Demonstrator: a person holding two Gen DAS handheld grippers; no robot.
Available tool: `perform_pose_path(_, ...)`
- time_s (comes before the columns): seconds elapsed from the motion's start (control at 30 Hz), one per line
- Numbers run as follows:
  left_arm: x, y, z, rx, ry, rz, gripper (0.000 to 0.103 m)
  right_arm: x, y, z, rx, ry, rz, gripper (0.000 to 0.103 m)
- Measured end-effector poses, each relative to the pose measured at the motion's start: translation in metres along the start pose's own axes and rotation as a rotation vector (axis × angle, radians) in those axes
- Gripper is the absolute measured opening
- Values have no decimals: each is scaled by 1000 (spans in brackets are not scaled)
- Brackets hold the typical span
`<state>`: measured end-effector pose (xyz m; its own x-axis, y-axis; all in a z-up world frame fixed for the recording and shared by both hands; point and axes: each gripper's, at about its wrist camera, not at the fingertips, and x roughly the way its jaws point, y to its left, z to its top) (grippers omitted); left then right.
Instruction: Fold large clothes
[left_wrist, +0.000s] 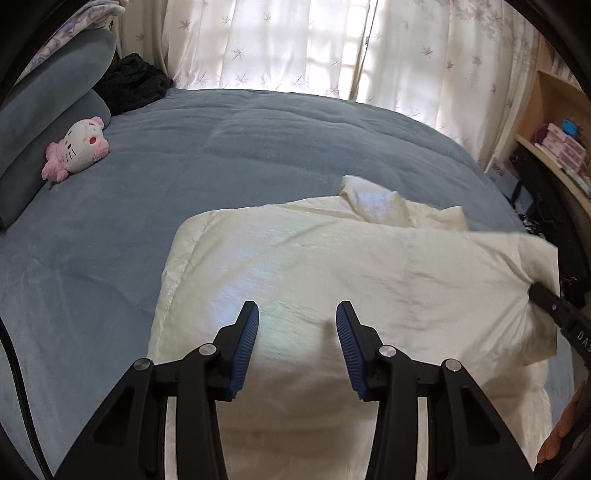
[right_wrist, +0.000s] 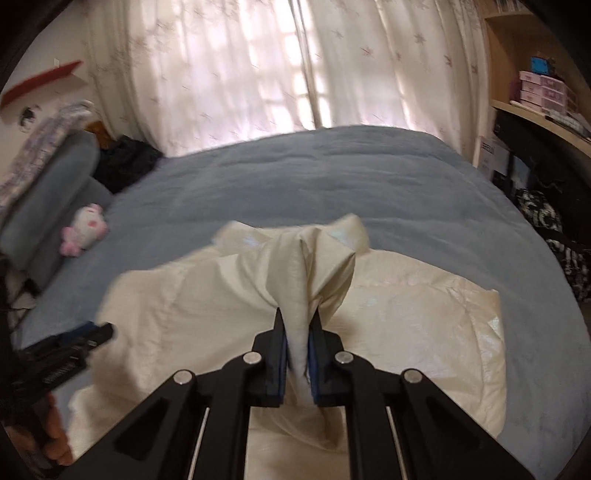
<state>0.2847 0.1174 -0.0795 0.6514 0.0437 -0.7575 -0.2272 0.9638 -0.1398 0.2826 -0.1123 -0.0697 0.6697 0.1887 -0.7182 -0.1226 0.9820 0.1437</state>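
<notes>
A large cream garment (left_wrist: 332, 266) lies partly folded on the blue bedspread (left_wrist: 221, 147). In the left wrist view my left gripper (left_wrist: 297, 308) hovers over the garment's near part. Its blue pads (left_wrist: 245, 343) stand apart and nothing is pinched between them. At the right edge of that view my right gripper (left_wrist: 541, 295) grips the garment's side. In the right wrist view the right gripper (right_wrist: 298, 317) is shut on a raised ridge of the cream garment (right_wrist: 310, 266), lifted into a peak. The left gripper (right_wrist: 74, 343) shows at the left, over the cloth's edge.
A pink and white plush toy (left_wrist: 75, 149) lies by grey-blue pillows (left_wrist: 48, 110) at the left. A dark heap of clothes (left_wrist: 133, 83) sits at the bed's far left corner. Curtains (left_wrist: 295, 44) hang behind, with a wooden shelf unit (left_wrist: 554, 147) on the right.
</notes>
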Motion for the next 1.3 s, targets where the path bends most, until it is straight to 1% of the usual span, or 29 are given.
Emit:
perform_pose_path(0.07,21,-1,-1,-1,16,28,42,24,-16,-6,36,40,-47,9)
perform_pose_path(0.13,40,0,-4,2,31,46,42,43,-32,-16,72,87,-67,9)
perform_pose_path(0.17,48,0,-6,10,30,54,42,57,-42,-23,103,128,-58,11)
perform_pose_path(0.2,55,0,-9,28,26,65,42,64,-46,-27,120,149,-50,13)
perform_pose_path(0.27,63,-1,-12,64,20,82,43,73,-51,-32,128,163,-42,19)
perform_pose_path(0.33,69,-1,-14,94,17,89,43,73,-48,-31,109,160,-50,21)
perform_pose_path(0.47,79,6,-12,118,20,109,43,74,-45,-28,87,171,-53,28)
perform_pose_path(0.6,85,9,-9,119,36,119,43,70,-50,-25,146,188,-31,37)
perform_pose_path(0.73,69,6,-6,141,51,104,43,54,-53,-24,197,187,-33,38)
perform_pose_path(0.83,53,6,0,138,50,89,43,34,-51,-21,199,145,-19,38)
perform_pose_path(0.93,34,4,11,125,11,60,43,15,-43,-13,198,88,3,38)
perform_pose_path(0.97,29,2,15,121,-2,53,43,10,-38,-9,199,67,24,38)
perform_pose_path(1.03,26,-3,21,114,-16,45,43,8,-25,-2,195,55,66,38)
perform_pose_path(1.1,28,-10,24,110,-21,44,43,15,-9,3,176,57,93,38)
perform_pose_path(1.2,43,-24,23,112,-11,42,43,33,24,4,127,73,116,38)
perform_pose_path(1.27,55,-30,21,109,2,46,43,51,44,1,93,98,142,38)
perform_pose_path(1.3,60,-32,19,108,10,49,43,60,50,-1,78,107,140,38)
